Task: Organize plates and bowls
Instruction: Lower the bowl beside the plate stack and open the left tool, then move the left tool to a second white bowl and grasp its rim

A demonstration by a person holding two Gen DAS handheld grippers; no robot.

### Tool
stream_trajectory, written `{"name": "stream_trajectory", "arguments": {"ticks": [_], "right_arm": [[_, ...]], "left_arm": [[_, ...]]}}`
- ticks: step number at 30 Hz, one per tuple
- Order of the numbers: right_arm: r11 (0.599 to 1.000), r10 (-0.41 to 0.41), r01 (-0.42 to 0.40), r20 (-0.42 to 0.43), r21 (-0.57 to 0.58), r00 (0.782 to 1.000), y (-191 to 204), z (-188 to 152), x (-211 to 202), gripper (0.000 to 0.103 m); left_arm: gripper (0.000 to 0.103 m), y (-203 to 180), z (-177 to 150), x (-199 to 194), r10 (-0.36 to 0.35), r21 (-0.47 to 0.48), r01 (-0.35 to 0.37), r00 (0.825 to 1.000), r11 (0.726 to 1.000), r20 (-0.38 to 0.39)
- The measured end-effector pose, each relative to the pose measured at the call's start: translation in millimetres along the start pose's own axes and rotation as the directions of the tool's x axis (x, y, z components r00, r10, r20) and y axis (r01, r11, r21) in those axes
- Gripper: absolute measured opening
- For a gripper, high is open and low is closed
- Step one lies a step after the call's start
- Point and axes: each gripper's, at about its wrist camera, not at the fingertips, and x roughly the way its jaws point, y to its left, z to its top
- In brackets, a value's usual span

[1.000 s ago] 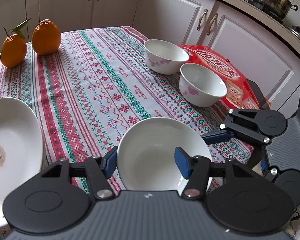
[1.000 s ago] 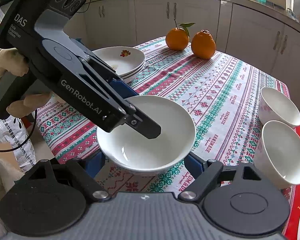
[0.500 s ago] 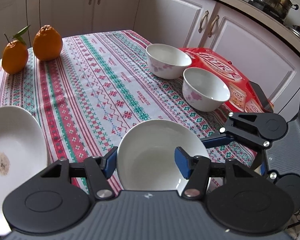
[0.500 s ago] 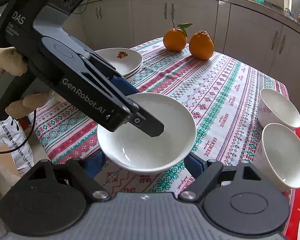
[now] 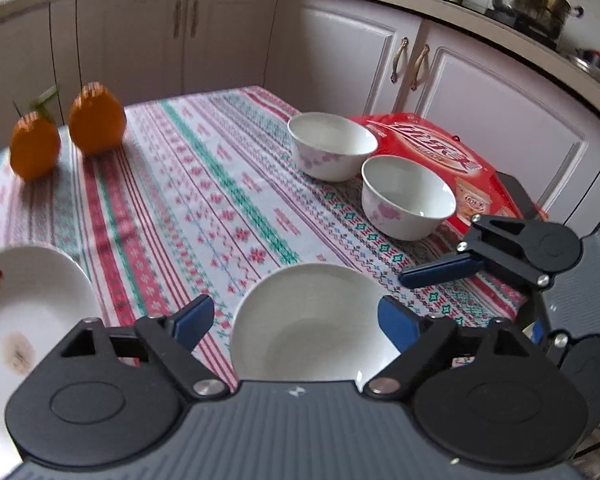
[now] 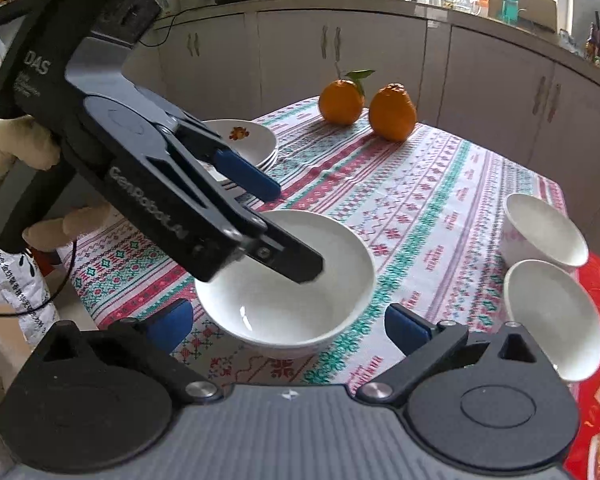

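Wide glossy white ceramic bowl (image 6: 288, 284) rests on the patterned woven tablecloth (image 6: 420, 200) — left gripper (image 6: 296, 232) spread wide over its rim, right gripper (image 6: 288, 326) wide too.

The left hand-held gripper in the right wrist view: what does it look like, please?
The left hand-held gripper has a black and dark grey body, blue pads on its fingers, white "GenRobot.AI" and "DAS" lettering and a thin black cable. A beige glove grips its handle.
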Motion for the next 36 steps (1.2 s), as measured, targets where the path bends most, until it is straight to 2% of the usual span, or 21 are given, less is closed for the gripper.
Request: {"name": "stream_trajectory", "arguments": {"ticks": [2, 10, 14, 18, 20, 23, 28, 32, 36], "right_arm": [[1.000, -0.013, 0.013, 0.003, -0.001, 1.000, -0.8, -1.9, -4.9, 0.103], [0.994, -0.106, 0.106, 0.018, 0.002, 0.994, -8.4, -17.7, -28.2, 0.103], [0.980, -0.199, 0.199, 0.019, -0.003, 0.980, -18.8, -26.5, -40.4, 0.103], [0.960, -0.279, 0.278, 0.017, 0.022, 0.960, -38.3, -35.5, -50.1, 0.103], [0.956, -0.292, 0.291, 0.015, 0.047, 0.956, -48.5, -41.5, -53.7, 0.103], [0.950, -0.303, 0.301, 0.012, 0.080, 0.953, -63.2, -47.2, -55.1, 0.103], [0.945, -0.311, 0.308, 0.009, 0.106, 0.950, -83.2, -53.6, -50.7, 0.103], [0.943, -0.310, 0.308, -0.002, 0.128, 0.951, -100.8, -57.6, -42.9, 0.103], [0.944, -0.301, 0.298, -0.002, 0.141, 0.954, -114.1, -59.8, -35.3, 0.103]], "left_arm": [[0.092, -5.6, 2.0, -4.6, 0.033, 0.034, -0.034, 0.999, 0.999, 0.016], [0.094, -28.5, 17.1, -8.7, 0.060, 0.126, -0.064, 0.998, 0.990, 0.037], [0.097, -42.8, 29.6, -1.9, 0.053, 0.171, -0.060, 0.998, 0.984, 0.045], [0.098, -54.2, 44.5, 6.5, 0.004, 0.182, -0.015, 0.998, 0.983, 0.064], [0.098, -60.2, 53.7, 11.9, -0.029, 0.188, 0.017, 0.998, 0.982, 0.061], [0.100, -69.3, 66.4, 21.5, -0.034, 0.197, 0.021, 0.997, 0.980, 0.064], [0.100, -80.7, 81.9, 47.6, -0.051, 0.219, 0.046, 0.999, 0.975, 0.017], [0.101, -86.0, 89.9, 73.2, -0.012, 0.222, 0.020, 0.999, 0.975, -0.038], [0.101, -84.5, 95.1, 93.9, -0.016, 0.230, 0.033, 0.997, 0.973, -0.076]]}}
